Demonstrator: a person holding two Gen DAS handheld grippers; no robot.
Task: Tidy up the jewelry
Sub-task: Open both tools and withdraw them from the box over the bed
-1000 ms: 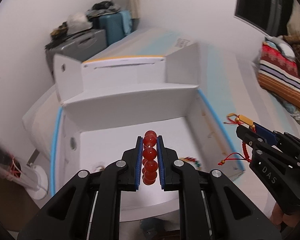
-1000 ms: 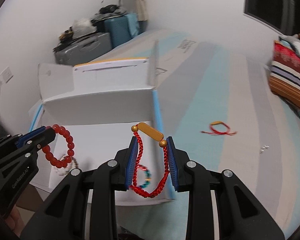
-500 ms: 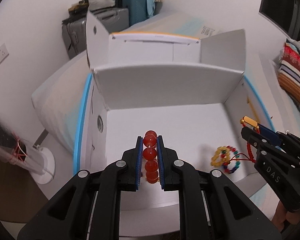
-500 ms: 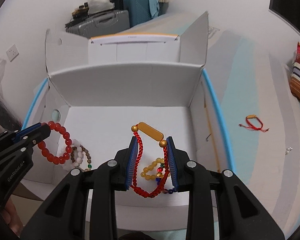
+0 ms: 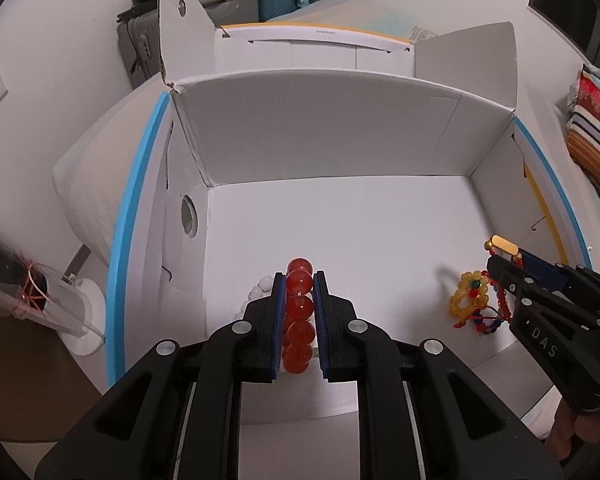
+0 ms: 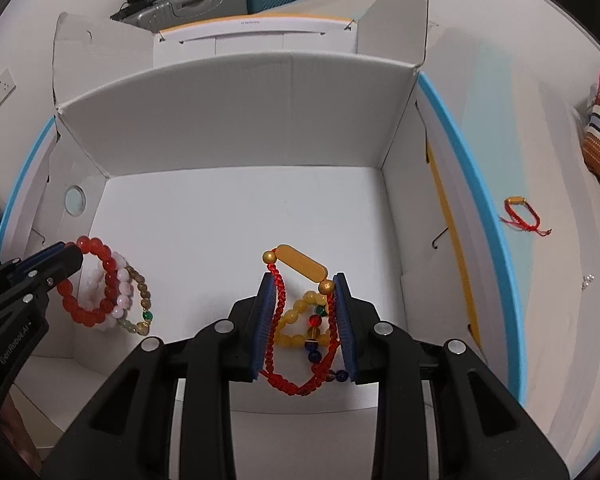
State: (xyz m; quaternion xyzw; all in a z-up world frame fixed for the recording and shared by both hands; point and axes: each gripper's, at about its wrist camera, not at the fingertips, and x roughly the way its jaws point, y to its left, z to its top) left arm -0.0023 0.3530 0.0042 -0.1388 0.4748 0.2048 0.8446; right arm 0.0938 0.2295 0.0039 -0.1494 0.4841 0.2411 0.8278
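Holding both pieces over the open white cardboard box [image 6: 236, 120], I have the left gripper [image 5: 299, 312] with its jaws closed on the red bead bracelet [image 5: 299, 308], and the right gripper [image 6: 304, 324] with its jaws closed on the red cord bracelet [image 6: 284, 344], whose gold bar [image 6: 303, 266] stands above the jaw tips. I judge the bead bracelet to be hard, smooth and fairly light; round beads can roll under flat pads, so the hold belongs across the strand with several beads between the pads, as it is now. The cord bracelet looks soft and limp (it droops in a loop below the jaws), so it will drape where released; the rigid bar is the firmer place to take it. On the box floor lie a yellow bead bracelet [image 6: 296, 320] directly below the right gripper and a pale bead bracelet [image 6: 124, 300] below the left one. The left wrist view shows the red beads only edge-on as a single column and hides most of the pale bracelet; the right wrist view shows the red bracelet as a full ring and reveals a second red cord bracelet [image 6: 522, 214] lying outside the box on the bed [image 6: 548, 140], which the left view does not show.
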